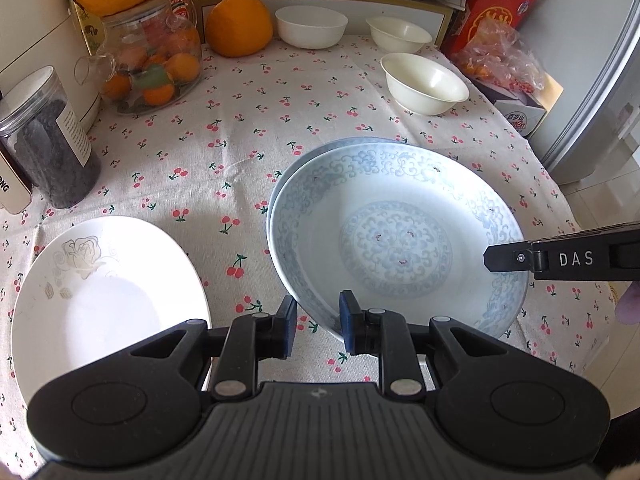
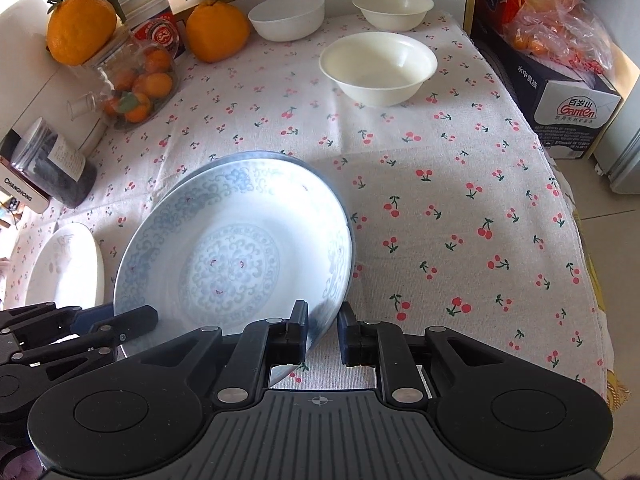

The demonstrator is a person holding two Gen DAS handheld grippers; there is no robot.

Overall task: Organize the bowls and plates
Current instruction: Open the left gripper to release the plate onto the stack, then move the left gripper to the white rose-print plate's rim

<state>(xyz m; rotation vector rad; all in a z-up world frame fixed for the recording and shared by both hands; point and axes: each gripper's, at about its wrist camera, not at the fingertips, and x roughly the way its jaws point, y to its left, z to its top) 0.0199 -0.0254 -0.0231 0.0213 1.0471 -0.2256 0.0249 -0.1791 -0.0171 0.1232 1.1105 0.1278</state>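
Two stacked blue-patterned plates [image 1: 396,236] sit mid-table, the top one slightly offset; they also show in the right wrist view [image 2: 232,256]. My left gripper [image 1: 318,320] straddles the stack's near-left rim, jaws a plate-rim's width apart. My right gripper [image 2: 323,330] straddles the near-right rim in the same way; its finger [image 1: 508,258] shows over the plate in the left view. Whether either grips the rim is unclear. A white rose-print plate [image 1: 104,304] lies at the left. Three white bowls stand at the back: [image 1: 311,26], [image 1: 399,34], [image 1: 424,82].
A cherry-print cloth [image 2: 440,184] covers the table. A glass jar of oranges [image 1: 154,64], a dark jar [image 1: 48,140] and a large orange [image 1: 239,24] stand at the back left. Boxes and a bag [image 2: 560,48] line the right. The table's right edge drops to the floor.
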